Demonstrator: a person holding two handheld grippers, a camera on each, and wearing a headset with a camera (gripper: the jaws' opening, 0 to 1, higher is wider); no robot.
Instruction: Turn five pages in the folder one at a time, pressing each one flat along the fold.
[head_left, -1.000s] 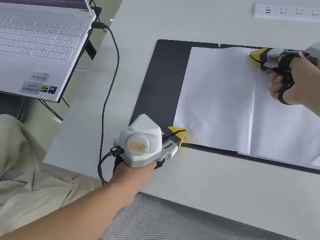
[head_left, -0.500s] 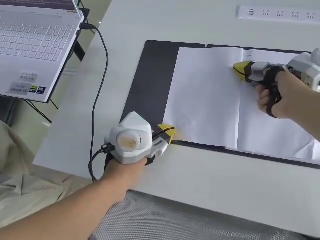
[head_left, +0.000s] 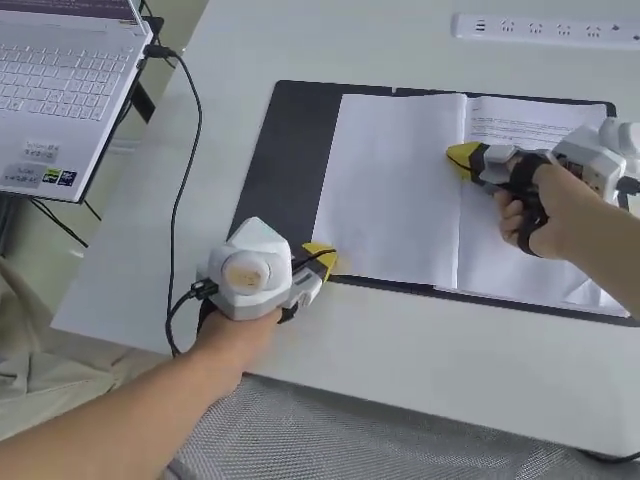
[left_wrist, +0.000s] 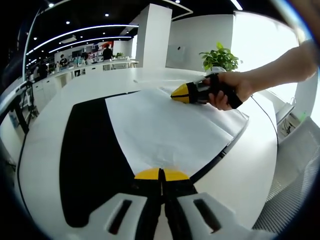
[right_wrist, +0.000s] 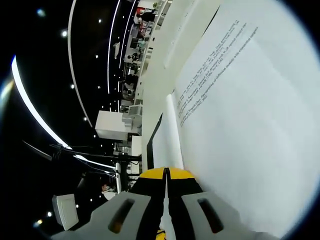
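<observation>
The black folder (head_left: 290, 160) lies open on the white table. A blank white page (head_left: 390, 180) lies turned over on its left half, and a printed page (head_left: 530, 120) lies on the right half. My left gripper (head_left: 325, 258) is shut, its yellow tips resting on the blank page's near left corner (left_wrist: 161, 173). My right gripper (head_left: 458, 157) is shut and held sideways, with its tips down on the fold between the two pages. Its own view has the shut tips (right_wrist: 166, 172) against the printed page (right_wrist: 240, 100). The left gripper view catches the right gripper (left_wrist: 180, 93) on the paper.
A laptop (head_left: 60, 80) stands at the far left, and a black cable (head_left: 185, 150) runs from it past the folder's left edge. A white power strip (head_left: 545, 28) lies at the back. The table's near edge is just below the folder.
The right gripper has slid along the fold from near the folder's top edge toward its middle. The left gripper has stayed on the page's corner. The head camera has shifted.
</observation>
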